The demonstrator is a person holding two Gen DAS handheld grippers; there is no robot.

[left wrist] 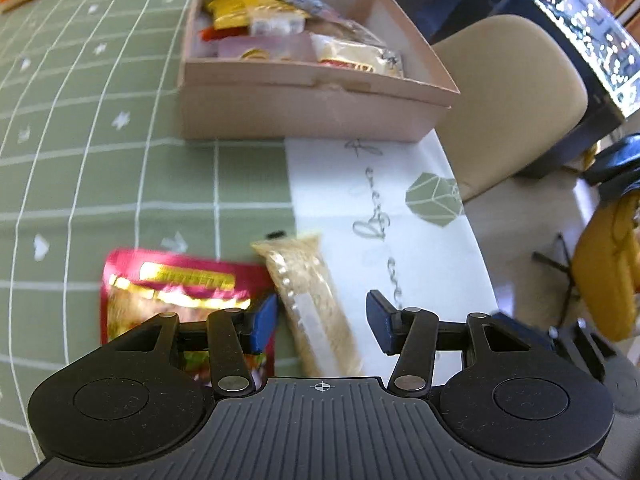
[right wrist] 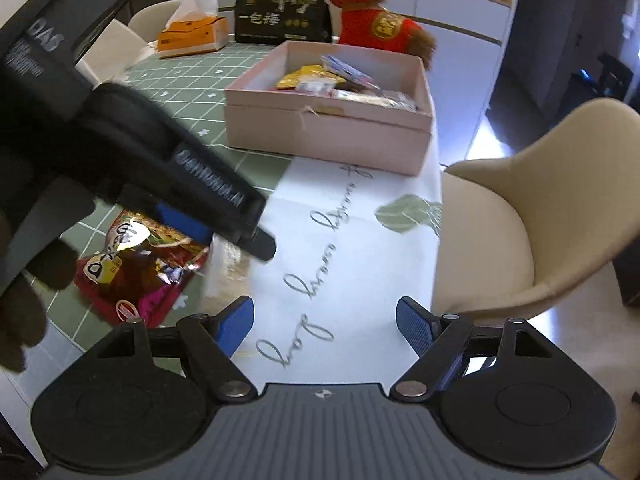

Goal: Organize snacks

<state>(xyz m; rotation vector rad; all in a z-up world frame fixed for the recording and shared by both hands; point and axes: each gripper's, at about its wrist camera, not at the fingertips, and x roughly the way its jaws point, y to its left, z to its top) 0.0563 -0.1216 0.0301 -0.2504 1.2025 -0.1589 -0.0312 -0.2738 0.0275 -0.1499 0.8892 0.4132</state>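
Observation:
A pink box (left wrist: 312, 114) holding several snack packs stands on the table; it also shows in the right wrist view (right wrist: 328, 132). My left gripper (left wrist: 322, 322) is open, its jaws on either side of a long clear packet of beige snack (left wrist: 316, 300) lying on the table. A red foil snack bag (left wrist: 176, 296) lies just left of it, also seen in the right wrist view (right wrist: 148, 268). My right gripper (right wrist: 325, 324) is open and empty over the white cloth. The left gripper's body (right wrist: 160, 160) crosses the right wrist view and hides most of the clear packet.
The table has a green grid cloth (left wrist: 100, 160) and a white runner (right wrist: 352, 240) with script. A beige chair (right wrist: 540, 220) stands at the table's right edge. An orange tissue box (right wrist: 192, 34), a black bag (right wrist: 282, 12) and a red plush toy (right wrist: 376, 20) stand behind the box.

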